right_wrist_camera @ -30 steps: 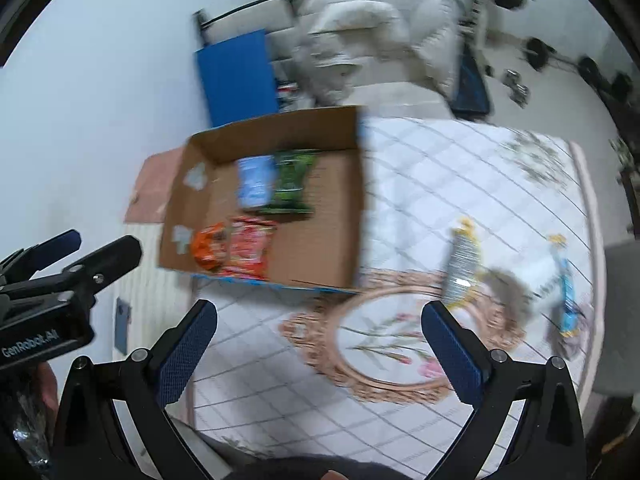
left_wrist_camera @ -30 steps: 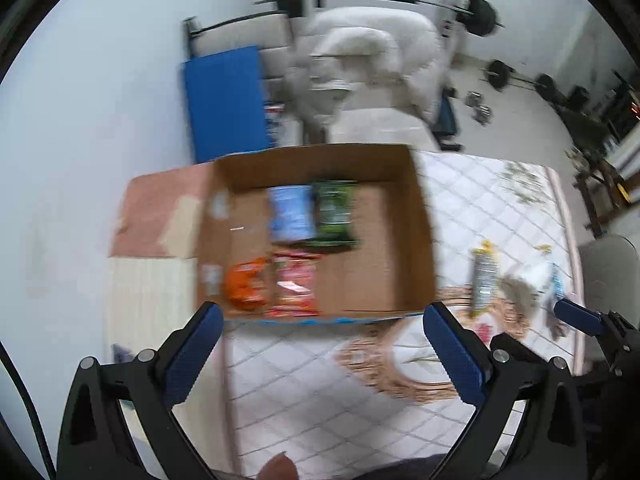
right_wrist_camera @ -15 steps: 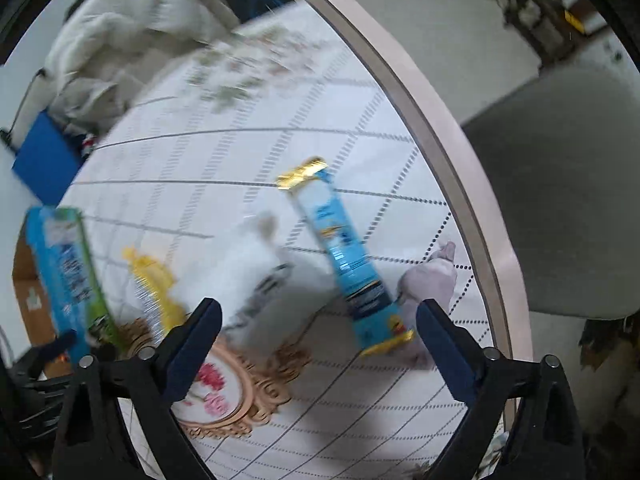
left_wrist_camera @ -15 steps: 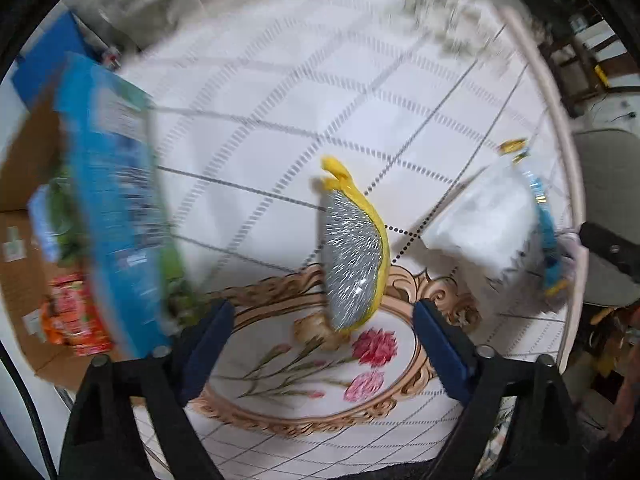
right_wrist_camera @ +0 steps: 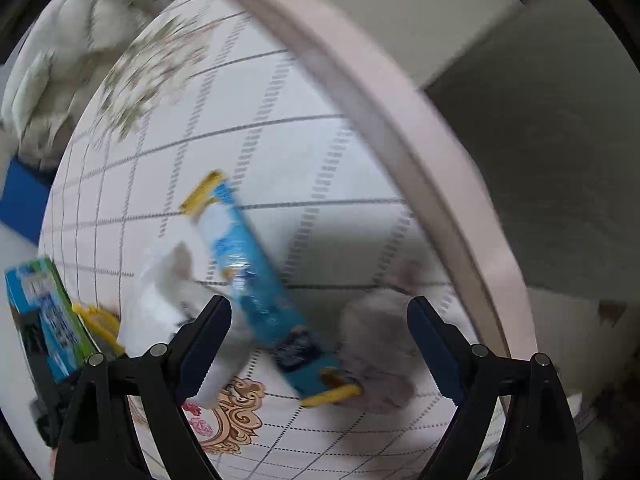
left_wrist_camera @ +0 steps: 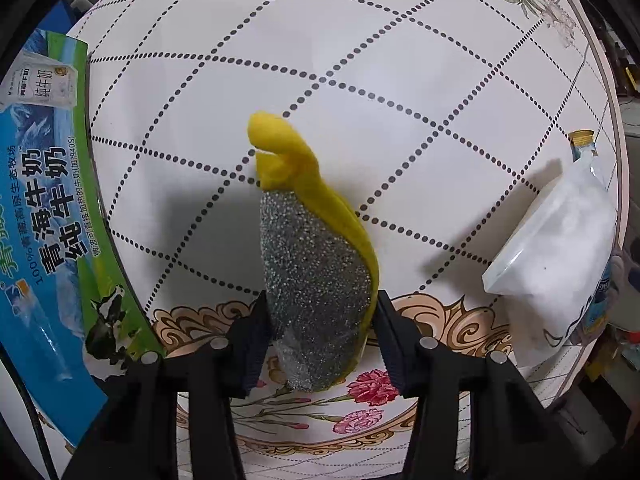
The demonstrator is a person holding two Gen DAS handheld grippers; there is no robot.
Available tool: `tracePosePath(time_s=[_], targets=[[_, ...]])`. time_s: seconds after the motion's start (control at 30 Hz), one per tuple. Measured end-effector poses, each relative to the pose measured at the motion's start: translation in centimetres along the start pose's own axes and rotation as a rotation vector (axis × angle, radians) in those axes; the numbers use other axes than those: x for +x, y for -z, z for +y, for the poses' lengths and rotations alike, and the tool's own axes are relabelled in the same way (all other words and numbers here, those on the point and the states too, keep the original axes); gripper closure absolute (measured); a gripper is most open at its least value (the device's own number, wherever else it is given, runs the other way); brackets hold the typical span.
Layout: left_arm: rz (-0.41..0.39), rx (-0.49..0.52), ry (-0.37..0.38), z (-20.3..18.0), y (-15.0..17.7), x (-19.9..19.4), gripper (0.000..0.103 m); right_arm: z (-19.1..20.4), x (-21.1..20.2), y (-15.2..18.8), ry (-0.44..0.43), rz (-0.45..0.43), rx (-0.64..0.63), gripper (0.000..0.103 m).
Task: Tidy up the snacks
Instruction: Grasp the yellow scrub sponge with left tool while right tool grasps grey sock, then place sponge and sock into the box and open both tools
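A yellow and silver snack packet (left_wrist_camera: 316, 272) lies on the patterned tablecloth (left_wrist_camera: 360, 80), and my left gripper (left_wrist_camera: 320, 344) has its pads against both sides of the packet's near end. In the right wrist view a long blue snack bar with yellow ends (right_wrist_camera: 256, 292) lies slanted on the cloth. My right gripper (right_wrist_camera: 320, 344) is open and straddles the bar's lower end. A white bag (right_wrist_camera: 160, 304) lies just left of the bar and shows again as the white bag (left_wrist_camera: 556, 256) at the right in the left wrist view.
The blue and green side of a milk carton box (left_wrist_camera: 44, 208) stands at the left, seen too as the box (right_wrist_camera: 44, 320). A crumpled greyish lump (right_wrist_camera: 376, 352) sits beside the bar's lower end. The table's pink rim (right_wrist_camera: 400, 120) curves close on the right, a grey seat (right_wrist_camera: 560, 160) beyond.
Both grippers have dropped from high above the table to close over the snacks. The left jaws have narrowed onto the yellow packet; the right gripper has moved in over the blue bar.
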State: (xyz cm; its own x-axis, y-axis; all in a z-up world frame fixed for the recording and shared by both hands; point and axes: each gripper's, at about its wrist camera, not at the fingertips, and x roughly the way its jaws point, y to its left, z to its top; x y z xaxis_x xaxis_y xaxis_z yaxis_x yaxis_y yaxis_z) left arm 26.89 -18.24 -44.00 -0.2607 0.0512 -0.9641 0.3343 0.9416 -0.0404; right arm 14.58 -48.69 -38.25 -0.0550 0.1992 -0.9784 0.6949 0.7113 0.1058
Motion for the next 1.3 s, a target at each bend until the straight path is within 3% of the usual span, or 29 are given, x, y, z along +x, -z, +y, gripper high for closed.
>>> tracePosePath(time_s=[0.17, 0.23, 0.33, 0.37, 0.4, 0.5, 0.53, 0.73, 0.9, 0.93, 0.97, 1.03, 1.17, 1.23, 1.3], targets=[[-0.013, -0.017, 0.004, -0.7, 1.0, 0.6, 0.058, -5.0, 1.5, 2.0, -0.034, 0.049, 0.142, 0.011], [-0.007, -0.017, 0.000, -0.9, 1.4, 0.9, 0.059, -6.1, 2.7, 2.7, -0.046, 0.078, 0.198, 0.016], [0.013, -0.004, -0.005, -1.3, 1.6, 0.9, 0.060, -7.5, 4.9, 3.6, -0.092, 0.124, 0.267, 0.044], [0.010, -0.007, -0.004, -1.3, 1.7, 0.8, 0.061, -7.5, 4.7, 3.8, -0.073, 0.107, 0.271, 0.059], [0.002, -0.010, -0.001, -1.4, 2.0, 0.5, 0.061, -7.4, 4.4, 3.9, -0.060, 0.087, 0.260, 0.063], [-0.037, -0.015, 0.019, -1.4, 2.7, -1.6, 0.061, -7.2, 3.0, 4.2, -0.059, 0.052, 0.236, 0.065], [-0.001, 0.019, 0.052, -1.2, 3.0, -2.3, 0.061, -7.1, 2.1, 4.4, -0.056, 0.030, 0.220, 0.065], [-0.125, 0.015, 0.125, 1.0, 6.2, -9.1, 0.061, -4.4, -5.5, 5.6, -0.083, -0.107, 0.097, 0.065], [-0.229, 0.001, 0.161, 7.0, 7.6, -15.6, 0.061, 5.1, -11.8, 9.3, -0.184, -0.168, -0.112, 0.065], [-0.305, -0.053, 0.105, 8.7, 8.1, -16.8, 0.061, 7.6, -12.4, 10.3, -0.209, -0.167, -0.152, 0.065], [-0.315, -0.063, 0.105, 10.3, 8.3, -17.6, 0.061, 11.1, -13.0, 11.7, -0.250, -0.156, -0.214, 0.065], [-0.328, -0.097, 0.103, 14.1, 9.2, -19.1, 0.061, 16.0, -12.9, 13.7, -0.301, -0.127, -0.287, 0.065], [-0.330, -0.176, 0.040, 22.4, 9.7, -19.9, 0.061, 29.6, -10.5, 18.3, -0.371, -0.043, -0.448, 0.065], [-0.312, -0.231, -0.020, 27.3, 9.4, -19.1, 0.061, 34.8, -8.5, 20.2, -0.359, -0.021, -0.497, 0.065], [-0.273, -0.278, -0.029, 31.5, 8.5, -17.7, 0.061, 39.2, -5.8, 21.7, -0.332, 0.013, -0.516, 0.065]])
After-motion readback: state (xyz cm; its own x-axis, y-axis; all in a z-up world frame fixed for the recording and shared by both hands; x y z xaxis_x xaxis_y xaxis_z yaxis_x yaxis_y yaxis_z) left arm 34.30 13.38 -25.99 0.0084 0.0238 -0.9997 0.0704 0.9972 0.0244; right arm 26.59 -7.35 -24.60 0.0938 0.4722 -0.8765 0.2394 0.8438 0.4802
